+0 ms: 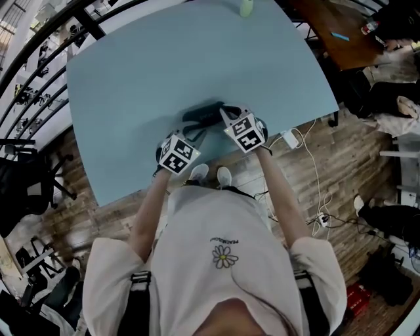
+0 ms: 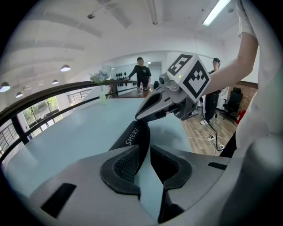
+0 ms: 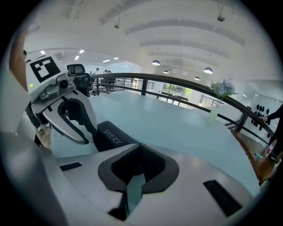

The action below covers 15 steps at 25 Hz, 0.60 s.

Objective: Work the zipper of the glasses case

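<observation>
The black glasses case (image 1: pixel 203 115) lies near the front edge of the light blue table (image 1: pixel 197 59). My left gripper (image 2: pixel 149 152) has its pad tips closed on the near end of the case (image 2: pixel 135 137). My right gripper (image 3: pixel 139 152) is shut, with its pads together and nothing visible between them. In the left gripper view, the right gripper (image 2: pixel 140 116) has its tip resting on the far end of the case. The zipper pull is hidden. In the head view, the left gripper (image 1: pixel 194 134) and the right gripper (image 1: pixel 224 113) flank the case.
A pale green vase (image 1: pixel 247 8) with flowers stands at the table's far edge. A railing runs along the left side. A wooden table (image 1: pixel 335 33) is at the back right. A white adapter (image 1: pixel 289 139) and cables lie on the wooden floor. A person (image 2: pixel 141 73) stands far off.
</observation>
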Available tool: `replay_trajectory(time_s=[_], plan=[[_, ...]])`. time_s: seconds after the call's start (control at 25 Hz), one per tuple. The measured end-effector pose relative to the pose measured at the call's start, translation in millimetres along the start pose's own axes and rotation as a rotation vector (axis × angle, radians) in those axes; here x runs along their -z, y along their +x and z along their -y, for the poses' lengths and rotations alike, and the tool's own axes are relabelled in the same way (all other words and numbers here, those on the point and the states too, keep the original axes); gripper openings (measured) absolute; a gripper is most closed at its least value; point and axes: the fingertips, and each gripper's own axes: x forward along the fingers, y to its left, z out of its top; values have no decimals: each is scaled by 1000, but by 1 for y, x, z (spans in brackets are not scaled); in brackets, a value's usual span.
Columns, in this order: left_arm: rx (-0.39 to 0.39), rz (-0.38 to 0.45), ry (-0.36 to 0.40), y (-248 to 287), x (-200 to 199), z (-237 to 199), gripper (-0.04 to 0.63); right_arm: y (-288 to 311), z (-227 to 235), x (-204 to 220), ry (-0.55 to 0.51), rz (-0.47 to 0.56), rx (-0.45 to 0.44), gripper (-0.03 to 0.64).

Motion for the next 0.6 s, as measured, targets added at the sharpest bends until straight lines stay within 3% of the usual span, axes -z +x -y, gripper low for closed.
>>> replay_trajectory(time_s=[0.16, 0.4, 0.6], plan=[[-16, -11, 3, 0, 1, -6, 58, 2, -1, 1, 10, -46, -46, 8], [-64, -18, -9, 2, 6, -36, 49, 4, -12, -1, -89, -132, -60, 8], [-93, -37, 0, 9, 4, -75, 49, 8, -27, -6, -45, -140, -104, 8]])
